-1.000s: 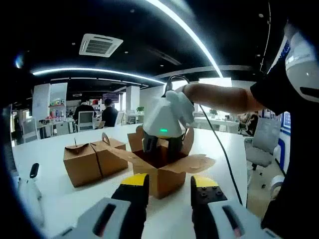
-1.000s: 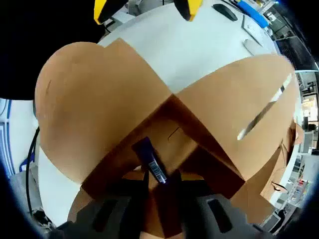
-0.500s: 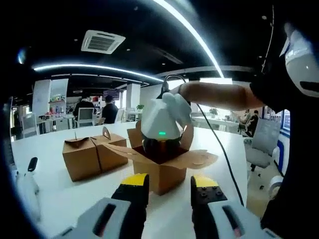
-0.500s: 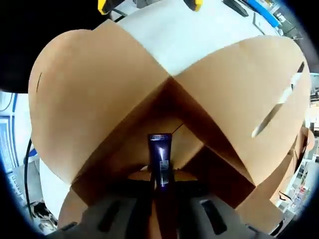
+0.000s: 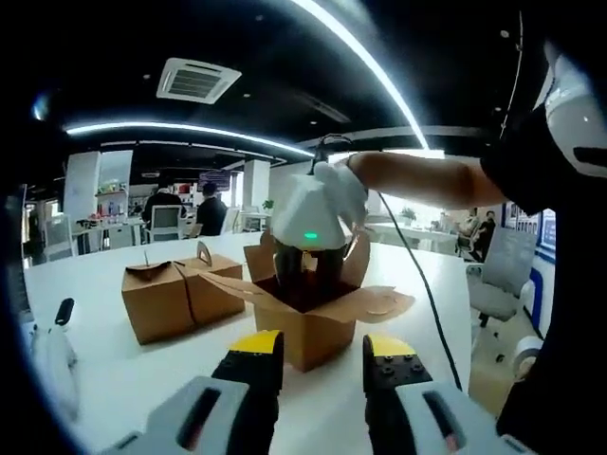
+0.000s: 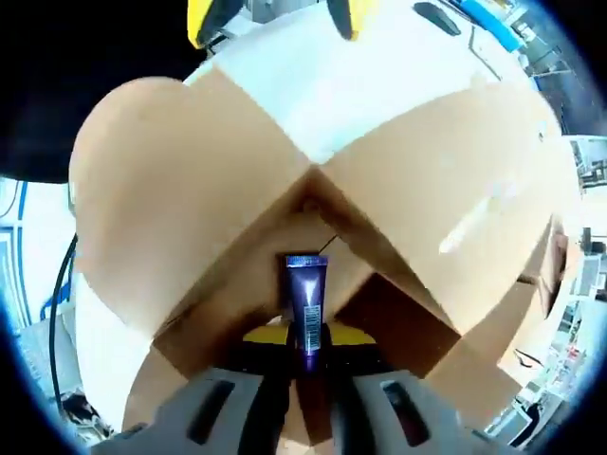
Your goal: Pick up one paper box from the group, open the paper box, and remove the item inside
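While two shut boxes [image 5: 180, 296] wait at the left of the worktop [image 5: 104, 379], the open box [image 5: 308, 318] sits centre, flaps spread for access. Left gripper [image 5: 322, 353] idles, jaws apart. Right gripper [image 6: 305, 346], reaching inside, clamps a purple tube [image 6: 306, 305].

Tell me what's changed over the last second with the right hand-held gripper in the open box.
The right hand-held gripper closed on the purple tube, which was leaning a second ago and now stands straight between its jaws. It has started rising out of the open box. The left hand-held gripper stayed open and back from the box, and the two closed boxes stayed put on the table.
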